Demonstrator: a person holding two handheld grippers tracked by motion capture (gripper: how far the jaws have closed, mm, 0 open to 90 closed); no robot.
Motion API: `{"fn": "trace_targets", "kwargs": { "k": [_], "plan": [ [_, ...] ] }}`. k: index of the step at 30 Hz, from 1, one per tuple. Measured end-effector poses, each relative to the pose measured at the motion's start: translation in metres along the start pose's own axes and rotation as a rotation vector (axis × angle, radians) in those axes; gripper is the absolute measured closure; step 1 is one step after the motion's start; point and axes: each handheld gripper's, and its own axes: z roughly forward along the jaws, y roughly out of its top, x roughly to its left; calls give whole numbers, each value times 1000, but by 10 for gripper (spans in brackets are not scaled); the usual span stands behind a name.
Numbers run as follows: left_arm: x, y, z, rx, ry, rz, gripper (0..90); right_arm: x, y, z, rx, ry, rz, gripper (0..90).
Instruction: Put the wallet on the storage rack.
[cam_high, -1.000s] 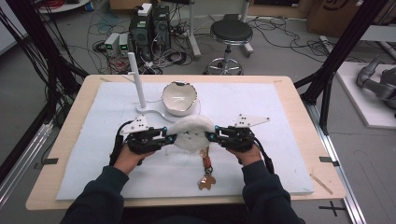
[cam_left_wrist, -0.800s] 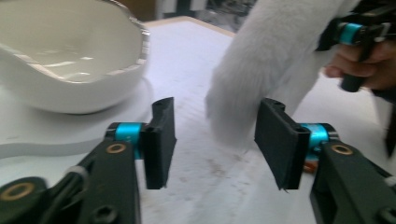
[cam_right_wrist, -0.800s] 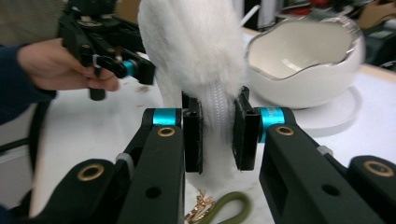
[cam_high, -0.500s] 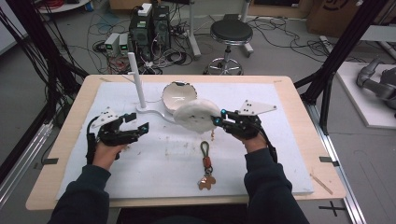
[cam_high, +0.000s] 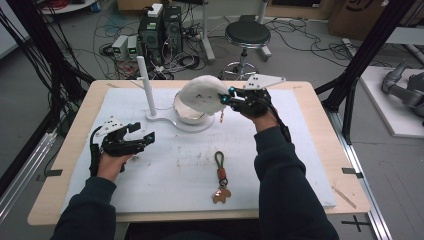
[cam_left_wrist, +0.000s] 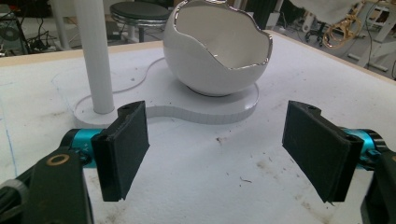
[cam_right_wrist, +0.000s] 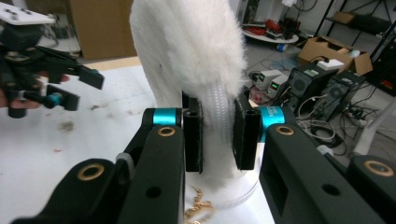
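The right gripper (cam_high: 226, 98) holds a white fluffy pouch (cam_high: 202, 93), its jaws pinching the pouch's ribbed white edge, as the right gripper view shows closely; the pouch rises above the jaws there and hangs a little below them, with a gold chain (cam_right_wrist: 198, 208) dangling underneath. In the high view the pouch hangs off the jaw tips, lifted over the white egg-shaped bowl (cam_high: 190, 111), which it partly hides. The left gripper (cam_high: 141, 135) hovers low over the white mat (cam_high: 175, 165) on the desk (cam_high: 320, 115), well apart from the pouch; its jaws have just been opening and now stand spread wide with nothing between them (only bare, speckled mat shows in the gap). Straight ahead of those spread jaws, in the left gripper view, sits the bowl with its jagged silver rim on a flat white base (cam_left_wrist: 210, 105), and ahead of the left-hand jaw there a white upright post (cam_left_wrist: 95, 56) rises from the same base. A keychain (cam_high: 220, 178) with a dark loop and a brown tag lies on the mat between the person's two forearms, nearer the person than either pair of jaws. Beyond the desk are a round black stool (cam_high: 246, 35), computer boxes and loose cables on the floor.
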Motion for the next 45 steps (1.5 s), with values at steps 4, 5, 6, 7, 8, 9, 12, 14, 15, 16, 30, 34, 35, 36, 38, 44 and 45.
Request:
{"fn": "trace_targets", "kwargs": {
  "k": [4, 5, 6, 7, 8, 9, 12, 14, 15, 16, 30, 34, 35, 36, 38, 44, 45],
  "plan": [
    [3, 0, -2, -12, 18, -3, 226, -7, 14, 16, 21, -10, -38, 780],
    [6, 0, -4, -11, 21, -9, 223, -11, 19, 24, 21, -6, -35, 780],
    [7, -1, -4, -9, 23, -14, 218, -12, 21, 28, 30, -5, -38, 780],
    [7, -1, -4, -9, 23, -14, 218, -14, 23, 32, 36, -8, -43, 780],
    [8, -1, -4, -4, 23, -16, 218, -14, 23, 32, 36, -8, -43, 780],
    [8, -1, -4, -2, 24, -21, 218, -16, 26, 40, 36, -9, -57, 780],
    [8, -2, -3, -1, 20, -25, 218, -20, 29, 51, 62, -21, -59, 780],
    [8, -2, -3, 3, 16, -19, 218, -23, 30, 59, 66, -24, -59, 779],
    [8, -2, -3, 4, 15, -22, 218, -25, 30, 62, 69, -30, -61, 779],
    [8, -2, -3, 4, 15, -22, 218, -25, 30, 62, 69, -30, -61, 779],
    [10, -4, -5, 5, 18, -35, 218, -31, 23, 82, 127, -69, -96, 778],
    [10, -4, -4, 5, 18, -37, 218, -29, 30, 78, 65, -77, -86, 779],
    [10, -4, -4, 5, 17, -37, 218, -28, 34, 77, 66, -78, -97, 778],
    [10, -4, -4, 9, 17, -35, 218, -28, 34, 77, 67, -79, -95, 778],
    [9, -4, -4, 10, 15, -36, 218, -28, 35, 78, 72, -79, -96, 778],
    [9, -4, -4, 10, 14, -38, 218, -24, 29, 89, 134, -74, -124, 778],
    [10, -4, -4, 9, 16, -42, 218, -24, 29, 90, 130, -78, -138, 778]
  ]
}}
